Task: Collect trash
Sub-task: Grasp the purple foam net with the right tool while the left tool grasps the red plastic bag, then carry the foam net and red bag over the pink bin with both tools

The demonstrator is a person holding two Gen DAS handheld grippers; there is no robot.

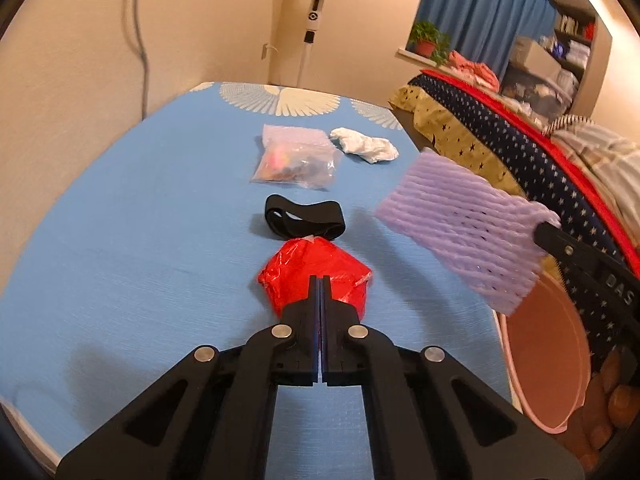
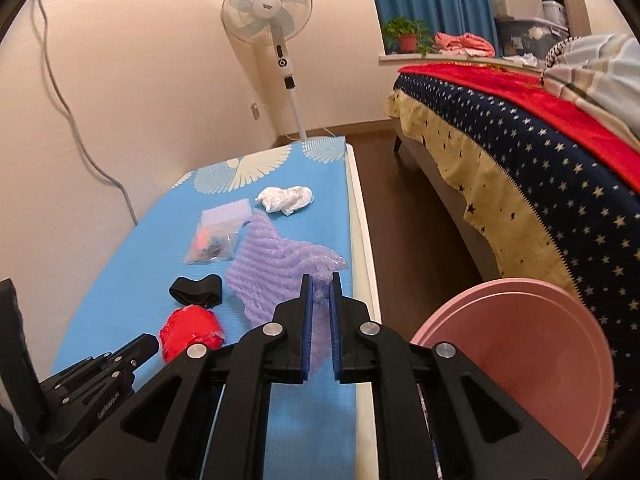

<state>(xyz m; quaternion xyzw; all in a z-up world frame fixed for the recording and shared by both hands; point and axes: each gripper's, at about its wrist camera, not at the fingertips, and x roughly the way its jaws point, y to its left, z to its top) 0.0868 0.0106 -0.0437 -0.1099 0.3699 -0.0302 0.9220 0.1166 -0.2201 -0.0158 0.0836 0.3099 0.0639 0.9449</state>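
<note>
Two hand-held grippers: left pinches one red bag, right one purple net.

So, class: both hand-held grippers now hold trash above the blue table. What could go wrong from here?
1. The right hand-held gripper pinches only an edge of the purple foam net, so it may slip out before reaching the pink tub.
2. The left hand-held gripper grips thin red plastic bag, which may tear.

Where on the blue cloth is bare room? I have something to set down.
Free: the wide strip of blue tablecloth on the wall side, left of the clear plastic bag and black strap. Crowded: the middle line, from crumpled white tissue to red plastic bag.
</note>
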